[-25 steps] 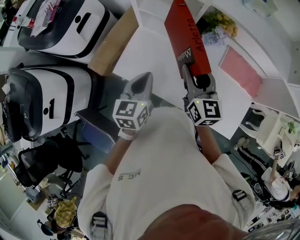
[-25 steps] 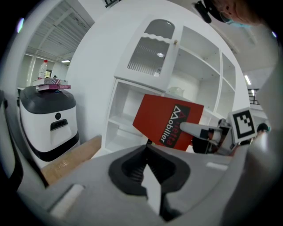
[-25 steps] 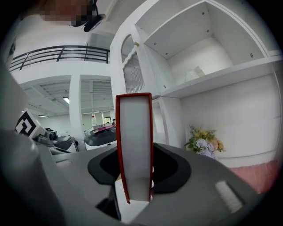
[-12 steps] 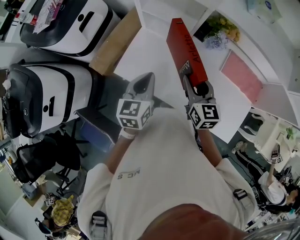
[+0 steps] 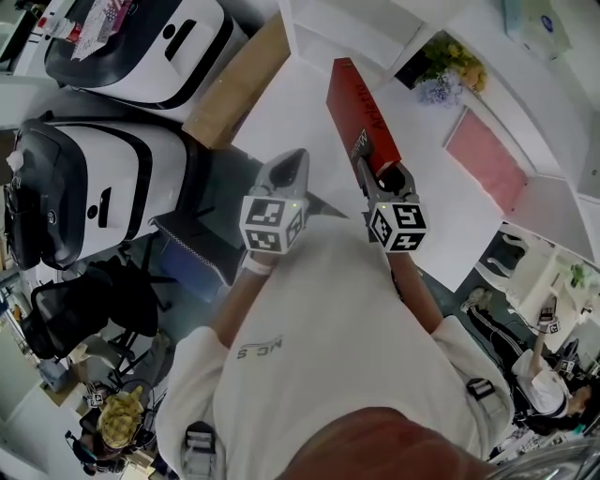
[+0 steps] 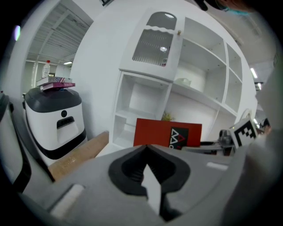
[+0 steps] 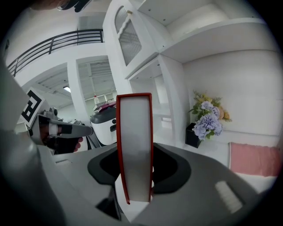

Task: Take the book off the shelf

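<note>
book (image 5: 360,105) clamped in right tool (image 5: 378,174), outside the shelf (image 5: 323,26); left tool (image 5: 297,157) clenched empty.

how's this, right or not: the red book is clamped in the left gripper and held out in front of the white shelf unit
No: the red book is clamped in the right gripper, not the left, as the right gripper view shows. The left gripper is shut on nothing. The book is out in front of the white shelf unit.
</note>
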A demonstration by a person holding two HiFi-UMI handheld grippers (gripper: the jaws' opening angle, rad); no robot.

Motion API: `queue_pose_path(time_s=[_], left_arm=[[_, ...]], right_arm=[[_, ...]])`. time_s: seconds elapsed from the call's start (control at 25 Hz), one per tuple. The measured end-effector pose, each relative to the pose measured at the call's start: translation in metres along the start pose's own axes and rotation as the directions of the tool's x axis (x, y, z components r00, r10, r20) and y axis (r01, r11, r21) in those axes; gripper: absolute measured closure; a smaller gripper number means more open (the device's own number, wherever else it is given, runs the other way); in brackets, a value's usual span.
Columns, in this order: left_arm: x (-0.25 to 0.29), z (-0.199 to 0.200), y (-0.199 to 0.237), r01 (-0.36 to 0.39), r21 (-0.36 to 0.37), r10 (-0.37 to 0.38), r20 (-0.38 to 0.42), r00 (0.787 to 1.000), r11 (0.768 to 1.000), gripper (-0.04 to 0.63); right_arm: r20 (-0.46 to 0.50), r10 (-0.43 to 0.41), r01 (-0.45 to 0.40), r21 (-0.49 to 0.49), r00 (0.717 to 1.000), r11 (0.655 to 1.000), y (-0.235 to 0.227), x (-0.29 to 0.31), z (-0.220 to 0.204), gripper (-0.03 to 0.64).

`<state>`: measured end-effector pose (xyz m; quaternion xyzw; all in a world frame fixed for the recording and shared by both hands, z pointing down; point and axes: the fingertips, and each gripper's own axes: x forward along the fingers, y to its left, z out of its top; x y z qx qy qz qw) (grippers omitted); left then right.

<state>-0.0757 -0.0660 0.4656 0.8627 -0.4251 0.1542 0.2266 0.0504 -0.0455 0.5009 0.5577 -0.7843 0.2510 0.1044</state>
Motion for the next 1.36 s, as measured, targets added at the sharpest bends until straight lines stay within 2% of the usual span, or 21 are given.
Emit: queue_pose_path(time_s=[0.24, 0.68, 1.36], left_arm=[[0.0, -0.012, 0.011, -0.018, -0.013, 0.018, -0.022, 1.0, 1.0, 0.595], [0.004, -0.015, 0.008, 0.008, -0.019, -0.008, -0.03, 1.0, 1.0, 0.595], [0.005, -0.018, 0.006, 0.008, -0.02, -0.009, -0.036, 0.999, 1.0, 0.595]], right_arm=[[-0.019, 0.004, -0.004, -0.017, 1.0, 1.0, 0.005, 0.006, -0.004, 0.448], [-0.014, -0.012, 0.012, -0.021, 1.0, 1.0, 0.006, 0.004, 0.001, 0.449], [-0.003, -0.033, 0.033, -0.04, 0.999, 0.999, 0.001, 0.004, 0.005, 0.448]])
